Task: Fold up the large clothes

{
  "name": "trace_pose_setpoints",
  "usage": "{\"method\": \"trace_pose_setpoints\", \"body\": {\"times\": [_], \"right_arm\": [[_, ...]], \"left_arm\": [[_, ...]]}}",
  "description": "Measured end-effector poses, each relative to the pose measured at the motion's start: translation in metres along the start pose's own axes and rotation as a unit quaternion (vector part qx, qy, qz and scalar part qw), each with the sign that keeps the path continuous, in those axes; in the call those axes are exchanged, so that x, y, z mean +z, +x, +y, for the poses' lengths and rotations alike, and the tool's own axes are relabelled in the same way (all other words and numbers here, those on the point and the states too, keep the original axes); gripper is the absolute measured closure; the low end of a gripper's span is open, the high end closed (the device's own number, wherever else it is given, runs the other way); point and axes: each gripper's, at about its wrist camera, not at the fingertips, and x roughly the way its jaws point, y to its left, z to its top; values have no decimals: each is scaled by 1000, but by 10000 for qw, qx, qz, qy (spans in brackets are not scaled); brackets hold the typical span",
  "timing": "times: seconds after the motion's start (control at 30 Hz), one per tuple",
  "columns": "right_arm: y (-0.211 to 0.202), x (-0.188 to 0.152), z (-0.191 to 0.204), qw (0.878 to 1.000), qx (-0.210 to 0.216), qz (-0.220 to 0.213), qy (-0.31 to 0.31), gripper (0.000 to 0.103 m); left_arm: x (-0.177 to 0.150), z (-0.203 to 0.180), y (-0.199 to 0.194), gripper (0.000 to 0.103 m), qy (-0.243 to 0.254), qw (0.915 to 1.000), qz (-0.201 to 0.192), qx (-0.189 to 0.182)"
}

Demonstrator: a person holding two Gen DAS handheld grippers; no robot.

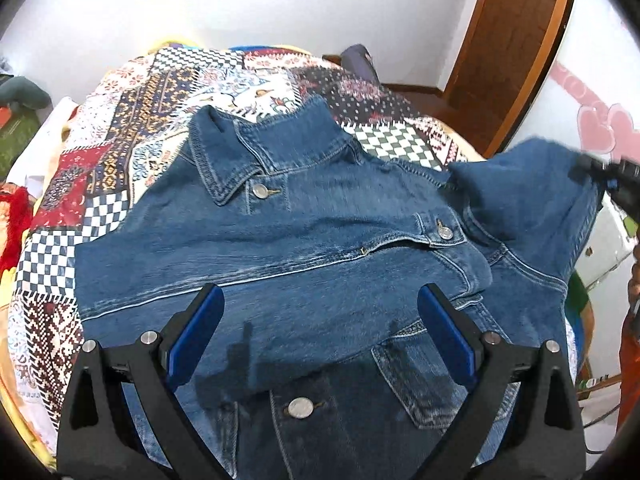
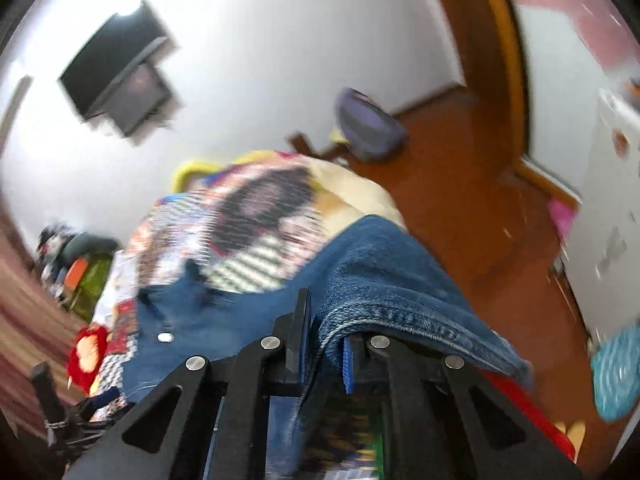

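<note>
The denim jacket (image 1: 304,232) lies on the bed (image 1: 100,184) below the left hand-held gripper (image 1: 320,332), whose jaws stand apart. The right hand-held gripper (image 2: 326,344) is clamped on its sleeve (image 2: 384,280); carry that across flat, avoiding twists.

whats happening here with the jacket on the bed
A person with a handheld claw in each hand is folding a denim jacket spread front-up on a patchwork quilt. The right claw is shut on a hemmed edge of the denim, and in the left wrist view that part of the jacket stands raised off the bed at the right. The left claw is open above the jacket's lower front and holds nothing. One sleeve already lies folded across the chest.
</note>
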Motion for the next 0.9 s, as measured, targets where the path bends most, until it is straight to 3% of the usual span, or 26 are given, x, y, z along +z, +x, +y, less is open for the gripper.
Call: {"method": "trace_pose_setpoints", "body": {"times": [0.23, 0.33, 0.43, 0.67, 0.9], "right_arm": [[1, 7, 110, 9941, 851, 3, -679, 95], [19, -8, 151, 9895, 1055, 269, -952, 95], [48, -34, 183, 9821, 1294, 823, -1091, 95], [121, -116, 206, 9557, 1488, 2343, -976, 95], [132, -162, 204, 9317, 1045, 2988, -1783, 95]], "left_arm": [[-10, 19, -38, 5, -103, 9994, -325, 94], [-18, 30, -54, 5, -124, 9986, -469, 230], [-27, 44, -67, 5, -269, 9979, -512, 285], [-52, 69, -79, 5, -512, 9970, -354, 458], [-66, 65, -78, 5, -469, 9965, -199, 662]]}}
